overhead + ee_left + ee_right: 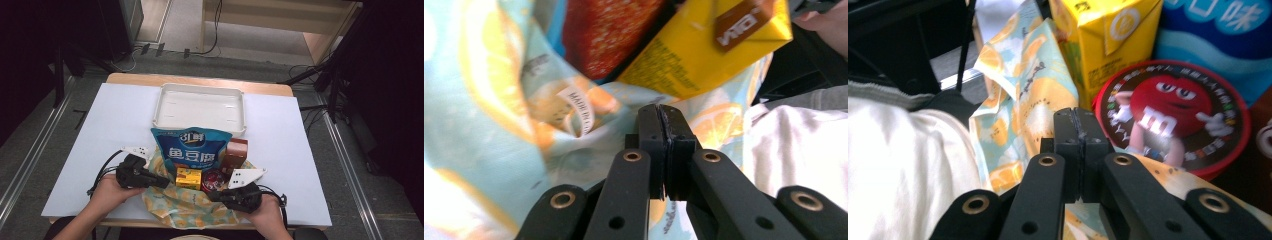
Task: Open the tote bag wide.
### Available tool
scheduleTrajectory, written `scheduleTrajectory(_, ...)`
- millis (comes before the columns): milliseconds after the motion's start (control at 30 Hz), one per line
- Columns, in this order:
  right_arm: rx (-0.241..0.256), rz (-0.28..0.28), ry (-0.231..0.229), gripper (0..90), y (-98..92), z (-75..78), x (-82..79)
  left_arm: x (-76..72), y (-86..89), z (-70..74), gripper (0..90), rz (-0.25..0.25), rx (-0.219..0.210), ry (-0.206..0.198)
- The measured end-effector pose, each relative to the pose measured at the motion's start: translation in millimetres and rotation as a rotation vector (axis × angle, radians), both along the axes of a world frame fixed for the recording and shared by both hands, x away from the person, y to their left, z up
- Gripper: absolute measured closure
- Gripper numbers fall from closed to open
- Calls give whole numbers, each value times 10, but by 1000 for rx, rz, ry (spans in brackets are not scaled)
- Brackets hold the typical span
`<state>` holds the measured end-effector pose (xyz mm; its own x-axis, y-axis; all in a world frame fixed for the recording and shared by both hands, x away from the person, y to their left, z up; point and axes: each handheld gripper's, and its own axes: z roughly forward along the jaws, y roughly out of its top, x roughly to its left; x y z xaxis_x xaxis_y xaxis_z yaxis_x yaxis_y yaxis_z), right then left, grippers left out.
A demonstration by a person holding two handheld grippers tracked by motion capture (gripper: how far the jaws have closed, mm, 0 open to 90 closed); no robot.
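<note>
**Two grippers pinching a lemon-print cloth bag**

Nearest the camera, a lemon-print cloth bag lies at the bench's front edge. At its left, the left gripper has its jaws pressed together on the fabric. A yellow carton and a round red tin rest on the bag. At right, the right gripper is likewise clamped on the fabric.

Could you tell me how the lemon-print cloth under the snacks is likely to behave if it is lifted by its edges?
The lemon-print cloth looks thin and creased, so probably floppy. Loaded with the yellow carton and round tin, it would likely sag.
</note>
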<state>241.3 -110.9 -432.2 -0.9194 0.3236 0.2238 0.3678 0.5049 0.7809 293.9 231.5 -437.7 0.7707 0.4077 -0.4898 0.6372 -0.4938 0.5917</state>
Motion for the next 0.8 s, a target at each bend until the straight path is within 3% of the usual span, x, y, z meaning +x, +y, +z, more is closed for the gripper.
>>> scheduleTrajectory(200,-15,30,-33,900,-54,-120,11,49,52,-42,886,15,5,4)
scheduleTrajectory(400,-39,31,-17,894,-116,-221,27,92,65,-89,889,19,10,16)
scheduleTrajectory(533,-54,19,-32,894,-159,-260,36,127,93,-117,889,29,16,10)
scheduleTrajectory(600,-54,15,-23,893,-180,-281,53,142,108,-134,885,40,5,19)
scheduleTrajectory(800,-44,14,-26,888,-231,-326,77,164,100,-156,889,40,22,16)
